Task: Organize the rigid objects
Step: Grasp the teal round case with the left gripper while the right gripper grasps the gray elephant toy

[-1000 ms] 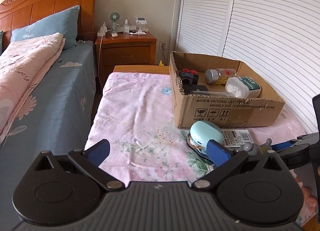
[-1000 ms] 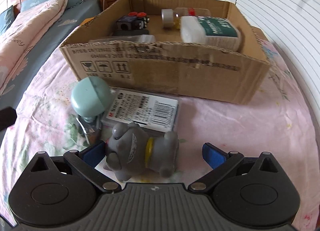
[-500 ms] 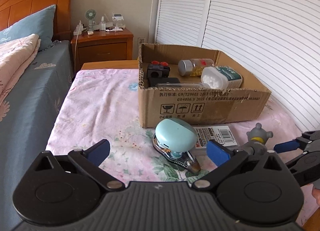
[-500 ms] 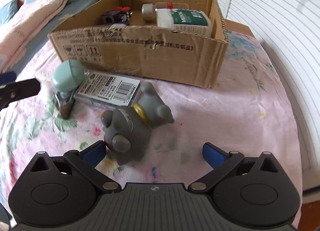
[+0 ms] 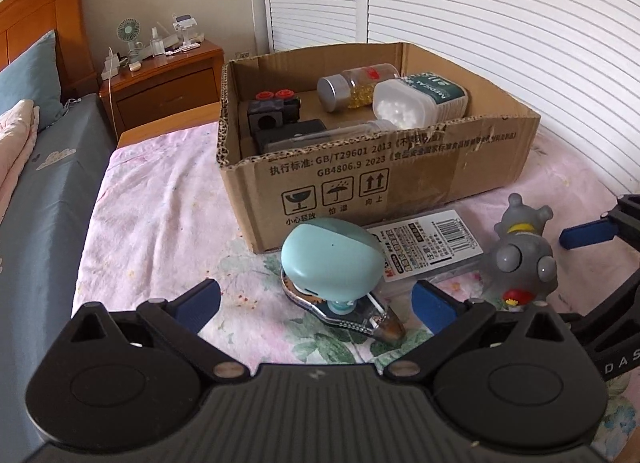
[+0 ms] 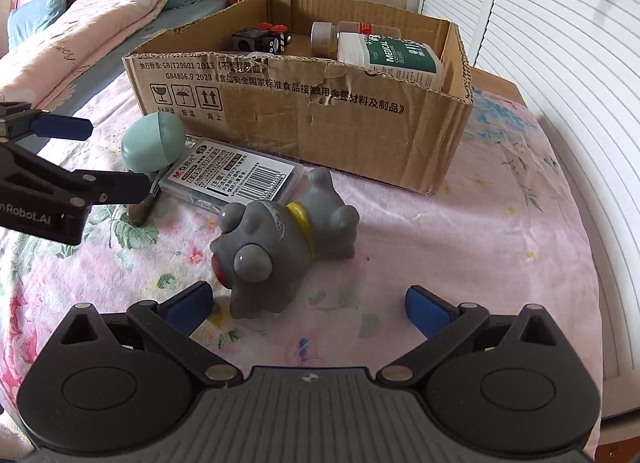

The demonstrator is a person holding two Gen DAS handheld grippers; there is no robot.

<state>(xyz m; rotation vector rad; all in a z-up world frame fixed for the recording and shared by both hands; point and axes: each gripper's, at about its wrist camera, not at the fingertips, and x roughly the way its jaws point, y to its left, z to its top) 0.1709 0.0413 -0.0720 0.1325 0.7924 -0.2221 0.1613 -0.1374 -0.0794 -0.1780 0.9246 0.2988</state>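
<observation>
Claws: right gripper [image 6: 308, 305] spread wide with nothing between the blue pads; left gripper [image 5: 316, 305] likewise spread and gripping nothing.
Toy: grey rubber dog [image 6: 280, 243] with bulging eyes, a red mouth and a yellow collar, tipped on its side on the floral sheet [image 6: 460, 247], just ahead of the right claw at 12 o'clock and nearer its left pad, not touching either.
Same toy, left view: the dog [image 5: 520, 259] sits at 2 o'clock from the left claw, head toward the camera.
Egg case: mint-green rounded case [image 5: 332, 263], smooth and glossy, at 12 o'clock between the left claw's pads, resting on a clear flat gadget with a brownish tip [image 5: 360, 317].
Packet: flat clear pack with a barcode label [image 6: 236, 177], lying between the egg case and the dog, its far edge against the box.
Box: open cardboard box [image 6: 304, 119] beyond the loose things, at 12 o'clock.
Inside the box: a white-capped green tub [image 6: 396, 57], a jar of yellow capsules [image 5: 356, 87], a black block with red knobs [image 5: 274, 111].
Beyond: a wooden nightstand [image 5: 168, 83] at 11 o'clock.
</observation>
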